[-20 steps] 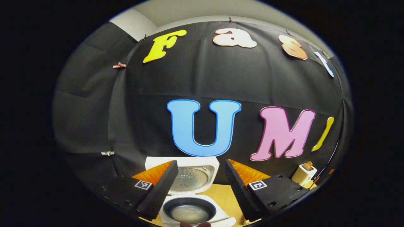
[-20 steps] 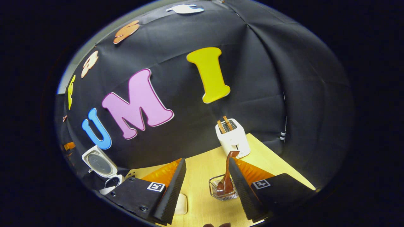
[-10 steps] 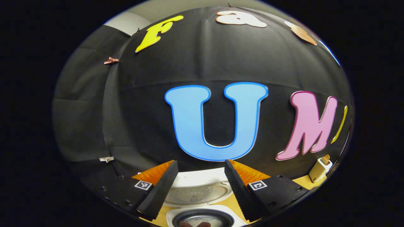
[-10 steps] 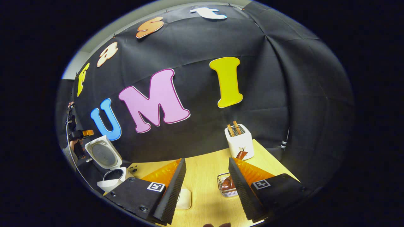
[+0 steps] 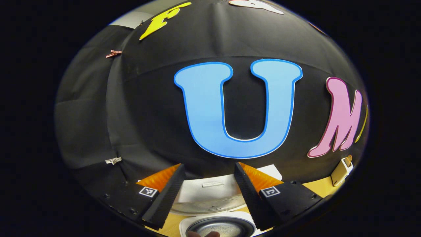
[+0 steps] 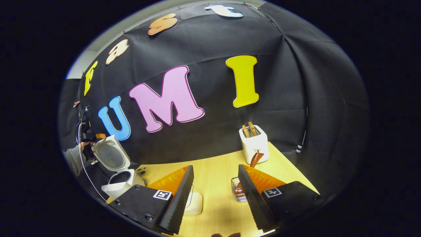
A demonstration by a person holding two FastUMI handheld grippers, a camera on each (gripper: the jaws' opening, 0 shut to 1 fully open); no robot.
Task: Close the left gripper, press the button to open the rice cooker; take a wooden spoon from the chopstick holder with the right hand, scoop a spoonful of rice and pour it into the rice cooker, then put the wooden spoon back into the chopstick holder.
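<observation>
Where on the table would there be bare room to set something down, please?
In the right gripper view, the widest bare stretch of table lies between the open rice cooker and the toaster. A smaller strip lies right of the toaster, along the table's edge. It is crowded near the right gripper, around the chopstick holder with the wooden spoon and a flat white thing.

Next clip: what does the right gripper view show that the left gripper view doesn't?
Right gripper view: the wooden spoon standing in the chopstick holder, a white rounded object by the open right gripper, a sleeve beside the cooker. Left gripper view: the inner pot from above, past the open left gripper. Both: the rice cooker with its lid up, the toaster, the wooden table.
</observation>
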